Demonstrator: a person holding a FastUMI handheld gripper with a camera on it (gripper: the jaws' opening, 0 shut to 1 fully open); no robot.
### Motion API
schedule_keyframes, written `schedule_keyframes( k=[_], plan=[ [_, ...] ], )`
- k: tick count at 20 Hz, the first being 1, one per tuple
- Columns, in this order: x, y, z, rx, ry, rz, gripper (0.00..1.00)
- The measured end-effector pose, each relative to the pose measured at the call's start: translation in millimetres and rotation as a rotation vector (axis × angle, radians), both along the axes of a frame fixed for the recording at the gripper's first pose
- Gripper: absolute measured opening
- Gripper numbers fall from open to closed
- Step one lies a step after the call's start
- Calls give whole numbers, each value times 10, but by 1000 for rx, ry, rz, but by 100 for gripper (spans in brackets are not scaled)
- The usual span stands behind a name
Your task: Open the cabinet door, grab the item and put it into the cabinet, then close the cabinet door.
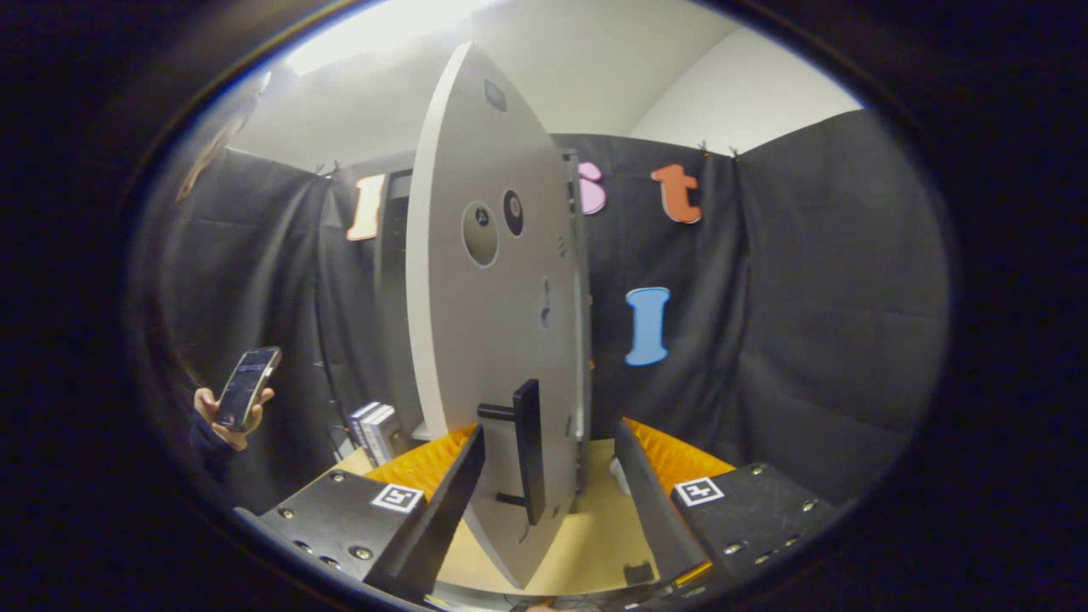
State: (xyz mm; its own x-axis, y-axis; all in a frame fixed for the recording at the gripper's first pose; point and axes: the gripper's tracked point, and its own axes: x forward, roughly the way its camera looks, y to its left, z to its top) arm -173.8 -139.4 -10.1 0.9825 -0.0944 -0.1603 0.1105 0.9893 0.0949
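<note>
**Door swung open, handle between our fingers**

We judge the first step to be in hand: the cabinet door point(484, 323) stands swung out toward us, nearly edge-on, its inner face with round hinge cups turned our way. The cabinet point(393, 297) itself rises beyond the door and to its left, mostly hidden behind it. Our gripper point(548, 501) has its fingers spread wide apart, and the dark bar handle point(529, 450) stands between them, nearer the left finger; whether that finger touches it we cannot tell. Neither finger presses on it as a pair.

The next move, as we read it, calls for backing away from the handle and finding the item. A small pale thing point(620, 478) lies on the tabletop point(586, 535) just inside our right finger; it may be the item, but it is too small to say.

For room: the door's lower edge sweeps close over the tabletop between our fingers, so we have little clearance there. To the right the space lies open up to the cloth wall. Beyond our left finger stand a few books point(374, 429), and further left a hand point(223, 425) holds a phone point(246, 387).
</note>
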Motion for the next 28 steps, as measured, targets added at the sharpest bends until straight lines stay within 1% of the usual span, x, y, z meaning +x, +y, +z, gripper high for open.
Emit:
schedule_keyframes(
  k=[2,6,9,11,12,13,17,21,23,25,28],
  plan=[
    [201,157,16,1,-14,60,92],
    [556,592,-53,63,-26,206,93],
    [820,837,-88,81,-33,281,94],
    [1004,919,-113,88,-34,312,94],
    [1084,1006,-115,95,-35,334,95],
    [1168,1069,-149,103,-35,348,99],
    [1499,1256,-162,115,-41,380,100],
    [1684,1470,-206,119,-37,394,99],
    [1813,1511,-216,108,-40,381,100],
    [1909,1552,-234,65,-42,363,99],
    [1853,1541,-242,51,-47,339,100]
  ],
)
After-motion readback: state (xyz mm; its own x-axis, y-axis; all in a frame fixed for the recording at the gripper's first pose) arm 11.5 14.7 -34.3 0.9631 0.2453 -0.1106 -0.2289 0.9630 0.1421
